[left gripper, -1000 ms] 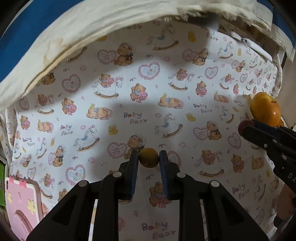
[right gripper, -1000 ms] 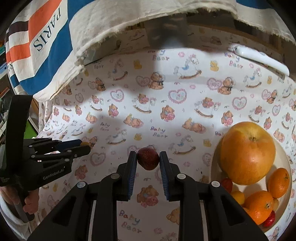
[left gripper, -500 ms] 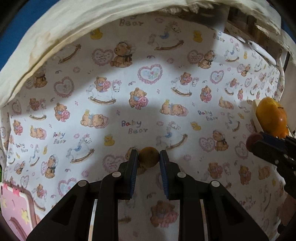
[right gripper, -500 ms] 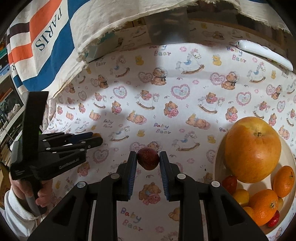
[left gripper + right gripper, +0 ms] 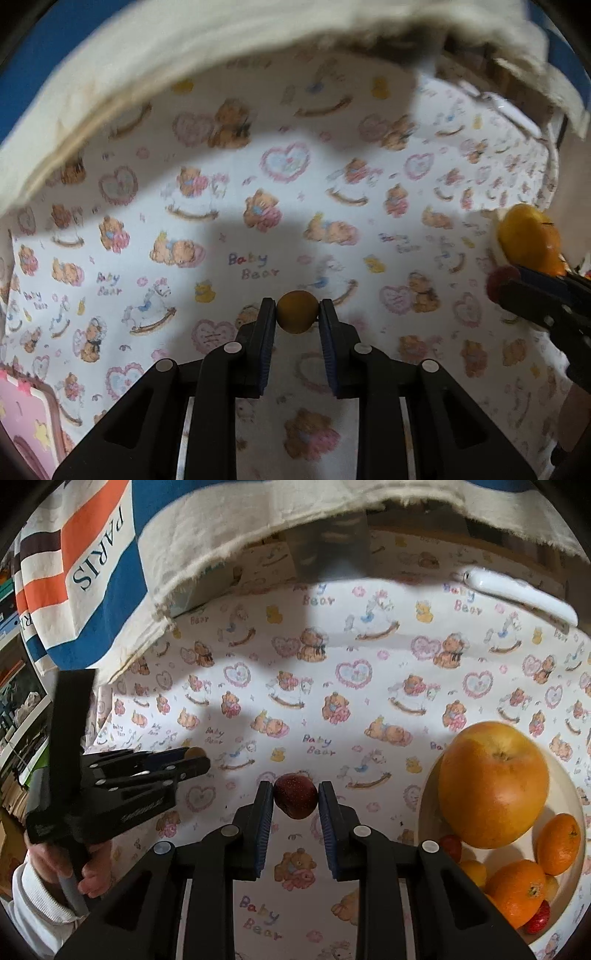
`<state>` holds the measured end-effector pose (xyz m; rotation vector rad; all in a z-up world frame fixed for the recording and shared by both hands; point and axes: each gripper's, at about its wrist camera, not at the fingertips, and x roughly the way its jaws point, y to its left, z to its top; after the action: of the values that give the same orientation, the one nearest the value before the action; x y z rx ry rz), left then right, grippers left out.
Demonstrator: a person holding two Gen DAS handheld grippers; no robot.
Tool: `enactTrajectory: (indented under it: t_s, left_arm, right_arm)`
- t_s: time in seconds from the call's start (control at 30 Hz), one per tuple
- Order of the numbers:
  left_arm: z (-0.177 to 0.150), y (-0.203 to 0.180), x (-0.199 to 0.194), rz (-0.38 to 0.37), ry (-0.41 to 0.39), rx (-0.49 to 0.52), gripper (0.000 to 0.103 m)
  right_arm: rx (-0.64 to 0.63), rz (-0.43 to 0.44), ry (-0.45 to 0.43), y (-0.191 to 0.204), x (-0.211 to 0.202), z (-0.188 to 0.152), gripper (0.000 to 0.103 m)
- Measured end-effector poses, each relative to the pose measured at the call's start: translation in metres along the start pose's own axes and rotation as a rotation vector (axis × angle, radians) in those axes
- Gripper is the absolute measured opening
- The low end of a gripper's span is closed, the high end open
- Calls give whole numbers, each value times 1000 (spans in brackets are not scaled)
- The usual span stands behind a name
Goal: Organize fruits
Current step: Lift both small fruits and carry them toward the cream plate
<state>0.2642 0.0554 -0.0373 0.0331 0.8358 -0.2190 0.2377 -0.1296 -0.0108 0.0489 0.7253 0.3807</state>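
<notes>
My left gripper (image 5: 297, 314) is shut on a small round yellow-brown fruit (image 5: 297, 312) and holds it above the teddy-bear patterned cloth (image 5: 258, 206). It also shows at the left of the right wrist view (image 5: 192, 758). My right gripper (image 5: 295, 799) is shut on a small dark red fruit (image 5: 295, 800), held above the cloth to the left of a cream plate (image 5: 424, 805). The plate carries a large orange-yellow apple (image 5: 493, 784), oranges (image 5: 517, 891) and small red fruits (image 5: 537, 919). In the left wrist view the right gripper (image 5: 496, 282) sits at the right edge before the apple (image 5: 528, 240).
A cream, blue and orange "PARIS" cloth (image 5: 96, 565) hangs over the back and left. A white elongated object (image 5: 517, 592) lies at the back right. A pink patterned item (image 5: 22, 424) lies at the lower left of the left wrist view.
Both grippers keep their fruits. The left gripper has drifted right, closer to the right gripper and the plate; the right gripper has shifted slightly, the plate sitting a bit nearer.
</notes>
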Motion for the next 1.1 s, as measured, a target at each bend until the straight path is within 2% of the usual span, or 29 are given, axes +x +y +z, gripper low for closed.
enactTrajectory:
  t_s: [0.13, 0.23, 0.33, 0.5, 0.63, 0.9, 1.1]
  left_arm:
    - [-2, -13, -32, 28, -82, 51, 23]
    - [2, -20, -50, 40, -81, 48, 23]
    - [6, -33, -71, 52, -120, 77, 23]
    - [9, -57, -100, 16, -183, 94, 23]
    - [7, -80, -116, 23, -212, 127, 23]
    - [5, -112, -129, -9, -225, 119, 23]
    - [3, -143, -125, -48, -225, 125, 23]
  right_arm:
    - [-3, -7, -43, 1, -14, 6, 26]
    - [-18, -29, -86, 2, -27, 10, 26]
    - [-25, -36, -109, 2, -41, 11, 26]
    - [-55, -85, -150, -4, -71, 5, 26]
    - [-41, -110, -199, -14, -98, 3, 26]
    - [-25, -141, -273, -40, -138, -6, 26]
    - [-30, -166, -296, -60, -154, -17, 26]
